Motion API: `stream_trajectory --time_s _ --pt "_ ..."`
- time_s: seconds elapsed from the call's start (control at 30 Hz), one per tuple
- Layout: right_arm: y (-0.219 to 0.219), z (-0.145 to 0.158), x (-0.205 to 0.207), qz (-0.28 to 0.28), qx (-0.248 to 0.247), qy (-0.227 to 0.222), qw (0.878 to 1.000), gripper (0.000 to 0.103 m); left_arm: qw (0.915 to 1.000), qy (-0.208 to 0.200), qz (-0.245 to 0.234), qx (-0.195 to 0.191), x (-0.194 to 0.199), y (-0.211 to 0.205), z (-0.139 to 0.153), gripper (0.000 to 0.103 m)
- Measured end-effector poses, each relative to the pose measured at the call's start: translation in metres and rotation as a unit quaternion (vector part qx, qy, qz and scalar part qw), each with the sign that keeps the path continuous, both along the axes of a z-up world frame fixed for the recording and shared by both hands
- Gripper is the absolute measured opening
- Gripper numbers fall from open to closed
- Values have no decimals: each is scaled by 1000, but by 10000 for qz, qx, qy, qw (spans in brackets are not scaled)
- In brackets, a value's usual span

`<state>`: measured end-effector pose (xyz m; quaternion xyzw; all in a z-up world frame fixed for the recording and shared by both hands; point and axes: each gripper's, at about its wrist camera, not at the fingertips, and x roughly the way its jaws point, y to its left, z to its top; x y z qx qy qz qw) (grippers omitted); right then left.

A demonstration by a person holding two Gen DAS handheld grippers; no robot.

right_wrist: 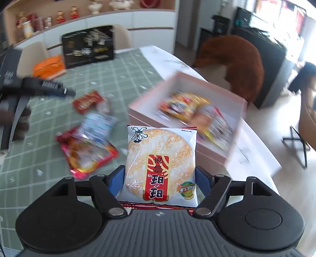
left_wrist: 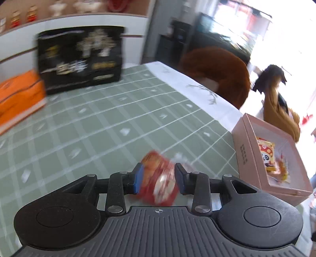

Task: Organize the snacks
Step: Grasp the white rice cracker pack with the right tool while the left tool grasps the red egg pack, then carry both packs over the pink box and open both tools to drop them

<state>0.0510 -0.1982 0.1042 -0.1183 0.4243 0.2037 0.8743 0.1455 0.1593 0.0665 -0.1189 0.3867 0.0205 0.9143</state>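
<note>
My left gripper [left_wrist: 159, 176] has its jaws around a blurred red snack packet [left_wrist: 158, 181] just above the green checked tablecloth [left_wrist: 88, 122]; whether the pads press it is unclear. My right gripper [right_wrist: 159, 178] is shut on a white rice cracker packet [right_wrist: 161, 164] and holds it in front of the pink box [right_wrist: 233, 102]. The pink box holds a few snack packets [right_wrist: 189, 106]. It also shows at the right of the left wrist view [left_wrist: 246, 154]. Loose snack packets [right_wrist: 88, 142] lie on the cloth to the left, with the left gripper [right_wrist: 49, 87] behind them.
A black gift box [left_wrist: 81, 59] and an orange box [left_wrist: 17, 94] stand at the far end of the table. A brown chair [right_wrist: 237, 65] is past the table's right edge. A shelf with figurines [right_wrist: 59, 15] lines the back wall.
</note>
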Motion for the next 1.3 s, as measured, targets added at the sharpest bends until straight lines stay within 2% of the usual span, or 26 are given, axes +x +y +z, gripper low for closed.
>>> stream_trajectory --time_s 0.07,0.17,0.2,0.27,0.33,0.5,0.57,0.63,0.73,0.8,0.83,0.9,1.07,1.2,1.3 --pt "-17 -7 3 -140 23 130 9998 75 9998 149 -144 -16 21 0 -8 40" --pt "-38 -18 5 -208 86 279 9994 75 9962 411 -539 552 33 -10 -17 40" --pt "-43 -22 6 -192 107 310 9993 75 9934 547 -728 705 34 -14 -20 40" --pt "-52 -30 8 -139 147 368 9991 75 9857 549 -1164 1089 27 -23 -23 47" --pt "-58 -39 13 -82 190 444 9988 75 9765 612 -1557 1358 19 -33 -24 48" --pt "-58 -59 22 57 325 703 9970 75 9617 798 -2057 1627 10 -43 -24 50" --pt "-56 -68 27 59 371 915 9951 75 9587 924 -2100 1681 12 -43 -24 58" --pt "-55 -74 28 80 432 1051 9935 77 9617 1011 -1945 1647 16 -38 -26 65" --pt "-52 -75 21 134 362 903 9952 77 9669 1101 -1531 1717 24 -27 -29 77" --pt "-50 -76 18 188 293 809 9961 77 9721 1195 -1399 1458 27 -22 -31 78" --pt "-49 -77 15 215 251 757 9966 78 9728 1311 -1427 1269 28 -20 -32 78" --pt "-48 -78 13 253 177 676 9972 79 9684 1454 -1589 1256 22 -25 -36 83" --pt "-45 -80 8 214 103 525 9983 80 9674 1301 -1724 1322 -15 -39 -36 79" --pt "-44 -82 7 111 115 414 9990 84 9744 1113 -1568 1169 -38 -42 -37 78" --pt "-40 -82 10 38 107 379 9992 85 9826 1051 -1182 969 -39 -39 -36 77"
